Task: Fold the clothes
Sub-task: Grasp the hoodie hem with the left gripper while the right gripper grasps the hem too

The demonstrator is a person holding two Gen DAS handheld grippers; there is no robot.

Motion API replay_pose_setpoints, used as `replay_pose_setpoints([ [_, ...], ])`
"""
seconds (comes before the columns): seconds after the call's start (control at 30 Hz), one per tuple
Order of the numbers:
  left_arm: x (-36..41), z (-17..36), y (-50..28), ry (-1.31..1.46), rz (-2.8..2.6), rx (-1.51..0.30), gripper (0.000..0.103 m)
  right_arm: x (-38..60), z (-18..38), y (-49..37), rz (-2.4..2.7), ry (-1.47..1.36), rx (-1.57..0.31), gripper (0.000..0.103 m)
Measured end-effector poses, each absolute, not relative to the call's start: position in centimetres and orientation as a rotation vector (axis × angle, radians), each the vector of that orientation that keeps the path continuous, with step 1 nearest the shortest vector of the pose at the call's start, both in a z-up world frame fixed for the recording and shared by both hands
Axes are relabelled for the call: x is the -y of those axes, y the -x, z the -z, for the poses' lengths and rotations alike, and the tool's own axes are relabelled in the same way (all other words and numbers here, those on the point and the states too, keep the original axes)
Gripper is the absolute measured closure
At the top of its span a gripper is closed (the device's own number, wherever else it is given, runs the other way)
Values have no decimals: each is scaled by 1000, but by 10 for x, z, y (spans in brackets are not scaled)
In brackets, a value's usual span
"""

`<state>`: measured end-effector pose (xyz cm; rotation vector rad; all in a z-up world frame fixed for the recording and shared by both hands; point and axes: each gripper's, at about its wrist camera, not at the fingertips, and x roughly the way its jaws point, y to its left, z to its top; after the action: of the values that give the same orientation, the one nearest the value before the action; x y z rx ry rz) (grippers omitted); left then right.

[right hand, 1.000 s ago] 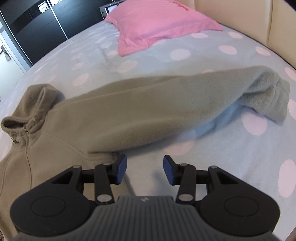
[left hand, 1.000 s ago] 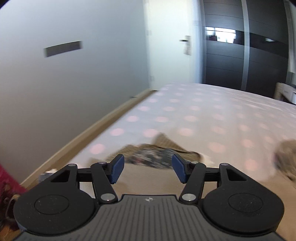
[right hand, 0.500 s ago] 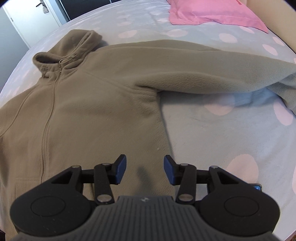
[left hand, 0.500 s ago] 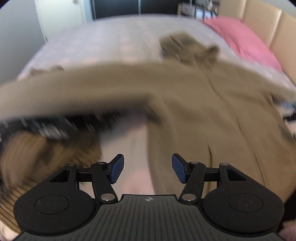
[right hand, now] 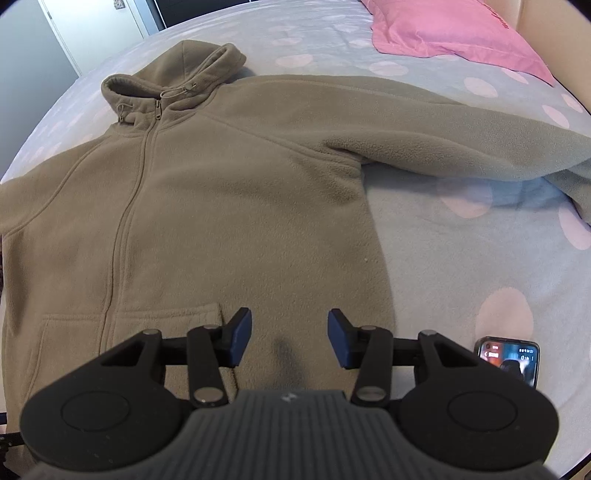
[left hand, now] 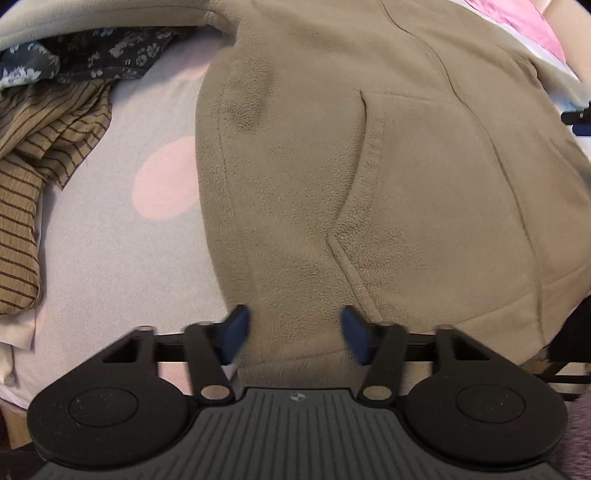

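Observation:
A khaki fleece zip jacket (right hand: 221,203) lies flat, front up, on the spotted bed sheet (right hand: 461,266), hood at the far end and one sleeve stretched to the right. My left gripper (left hand: 295,330) points steeply down at the jacket (left hand: 369,166) near its lower left corner. Its jaws are closing, with the fleece hem between the blue pads; no firm pinch shows. My right gripper (right hand: 290,338) hovers open over the lower right part of the jacket, beside the pocket, with nothing gripped.
A brown striped garment (left hand: 37,147) and a dark floral one (left hand: 92,55) lie bunched to the left of the jacket. A pink pillow (right hand: 454,33) sits at the head of the bed. A phone (right hand: 511,360) with its screen lit lies on the sheet at the right.
The left view swung from the wall and bed edge down onto the jacket's hem, and its jaws narrowed. The right view shifted from the sleeve to the jacket's lower body.

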<state>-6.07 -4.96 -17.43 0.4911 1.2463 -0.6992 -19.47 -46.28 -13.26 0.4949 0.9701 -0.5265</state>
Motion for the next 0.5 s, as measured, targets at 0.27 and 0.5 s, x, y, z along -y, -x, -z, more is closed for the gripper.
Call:
replay_pose_setpoints([
  [0.27,24,107,62,-130,996,-1260,96,467,130,202,556,-507,-956,54],
  [0.5,-35,106,22,262,882,-1421,97,472,120,204,558,-517,-924,54],
])
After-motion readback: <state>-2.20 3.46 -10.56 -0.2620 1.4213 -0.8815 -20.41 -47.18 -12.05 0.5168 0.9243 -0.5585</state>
